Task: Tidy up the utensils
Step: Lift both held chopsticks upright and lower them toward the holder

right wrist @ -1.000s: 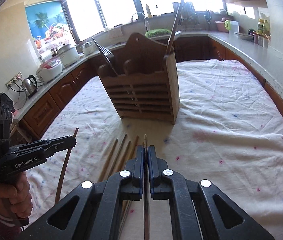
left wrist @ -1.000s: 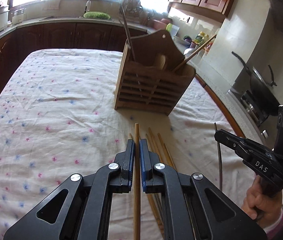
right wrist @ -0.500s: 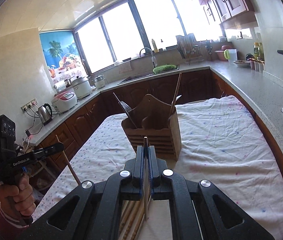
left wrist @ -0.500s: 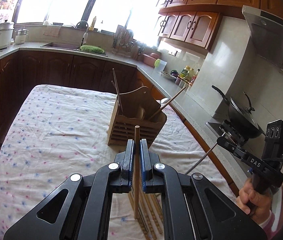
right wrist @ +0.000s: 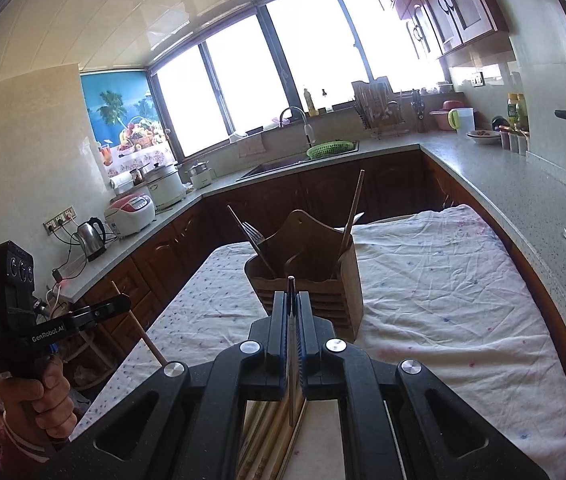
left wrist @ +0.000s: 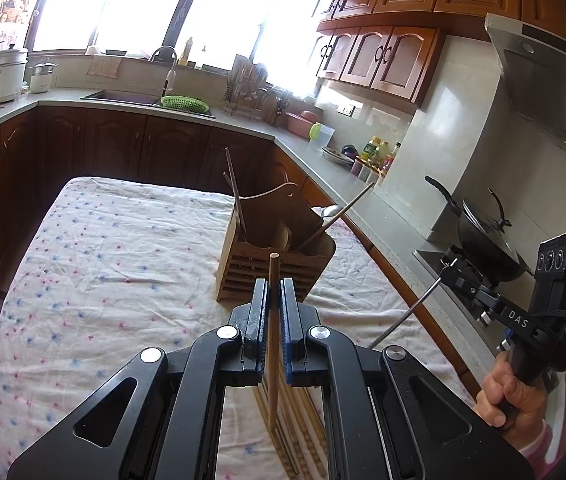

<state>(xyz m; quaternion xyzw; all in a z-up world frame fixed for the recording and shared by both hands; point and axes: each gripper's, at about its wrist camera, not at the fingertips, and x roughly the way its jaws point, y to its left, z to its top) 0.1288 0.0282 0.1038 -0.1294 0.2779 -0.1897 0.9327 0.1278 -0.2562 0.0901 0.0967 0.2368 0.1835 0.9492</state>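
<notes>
Closest to me, my left gripper (left wrist: 271,320) is clamped on a wooden chopstick (left wrist: 272,344), which stands nearly upright between the pads with its top poking above them. My right gripper (right wrist: 292,320) is pinched tight on a thin metal utensil handle (right wrist: 291,344); I can't tell whether its working end is a spoon or something else. Both are held up in the air over the table.

Just below the grippers, a bundle of loose chopsticks (left wrist: 303,432) lies on the flowered tablecloth (left wrist: 103,272), not yet sorted.

Further out, near the middle of the table, stands the wooden utensil holder (left wrist: 275,264). It already has a few pieces in it: a fork (right wrist: 255,236) and a stick leaning on the left side, a chopstick (right wrist: 353,216) leaning on the right, and what looks like a spoon.

I'd judge the job partly done: two pieces in hand should go into the holder, then the bundle on the cloth.
</notes>
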